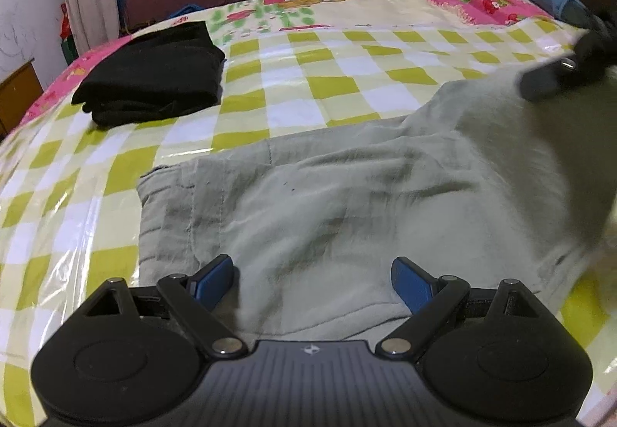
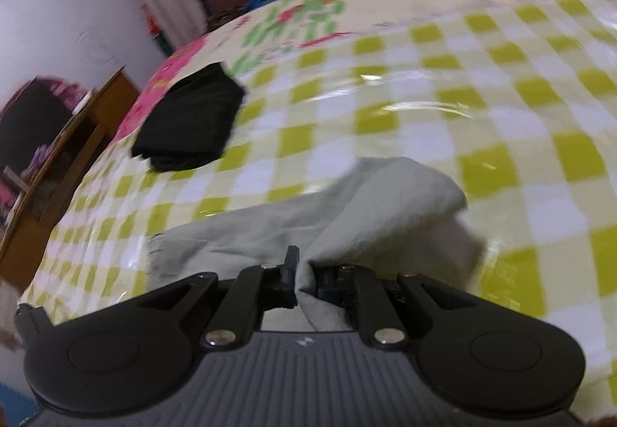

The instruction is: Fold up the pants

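Bed (image 1: 327, 53) with checked plastic cover (image 1: 293, 88); grey pants (image 1: 347, 195) lie on it near side, folded black garment (image 1: 154, 76) far left.

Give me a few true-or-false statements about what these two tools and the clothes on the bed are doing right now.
1. The right tool is shut on the grey pants. True.
2. The left tool is also clamped on the cloth. False: its fingers stand apart, holding nothing.
3. A folded black garment lies on the checkered sheet, apart from the grey pants. True.
4. The grey pants lie fully flat. False: the part gripped by the right tool is lifted.
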`<action>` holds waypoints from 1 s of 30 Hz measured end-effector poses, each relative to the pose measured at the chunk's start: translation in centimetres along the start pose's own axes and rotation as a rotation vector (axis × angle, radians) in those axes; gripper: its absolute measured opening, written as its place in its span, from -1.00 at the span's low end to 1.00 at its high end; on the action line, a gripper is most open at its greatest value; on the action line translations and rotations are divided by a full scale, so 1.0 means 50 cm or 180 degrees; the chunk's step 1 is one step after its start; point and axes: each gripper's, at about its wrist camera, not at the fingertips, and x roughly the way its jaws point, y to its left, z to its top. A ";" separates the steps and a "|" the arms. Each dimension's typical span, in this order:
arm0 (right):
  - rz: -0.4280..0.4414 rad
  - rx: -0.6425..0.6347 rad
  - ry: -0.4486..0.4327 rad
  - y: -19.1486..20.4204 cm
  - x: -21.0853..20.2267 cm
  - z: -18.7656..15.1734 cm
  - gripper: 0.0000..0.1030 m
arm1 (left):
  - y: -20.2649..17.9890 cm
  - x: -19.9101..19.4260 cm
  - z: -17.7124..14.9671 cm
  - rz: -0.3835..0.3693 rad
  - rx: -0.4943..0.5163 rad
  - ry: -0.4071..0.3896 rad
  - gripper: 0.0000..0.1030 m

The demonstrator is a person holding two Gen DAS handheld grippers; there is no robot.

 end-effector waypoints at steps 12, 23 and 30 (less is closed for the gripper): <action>0.0237 -0.0929 0.0492 0.255 0.172 -0.035 -0.83 | 0.119 -0.113 -0.070 -0.0020 -0.0614 -0.0112 0.98; 0.0316 -0.1110 0.0747 0.310 0.218 -0.060 -0.69 | 0.160 -0.117 -0.084 -0.0244 -0.0944 -0.0171 0.98; 0.0029 -0.1330 0.0919 0.335 0.254 -0.061 -0.47 | 0.145 -0.131 -0.085 -0.0275 -0.0840 -0.0258 0.98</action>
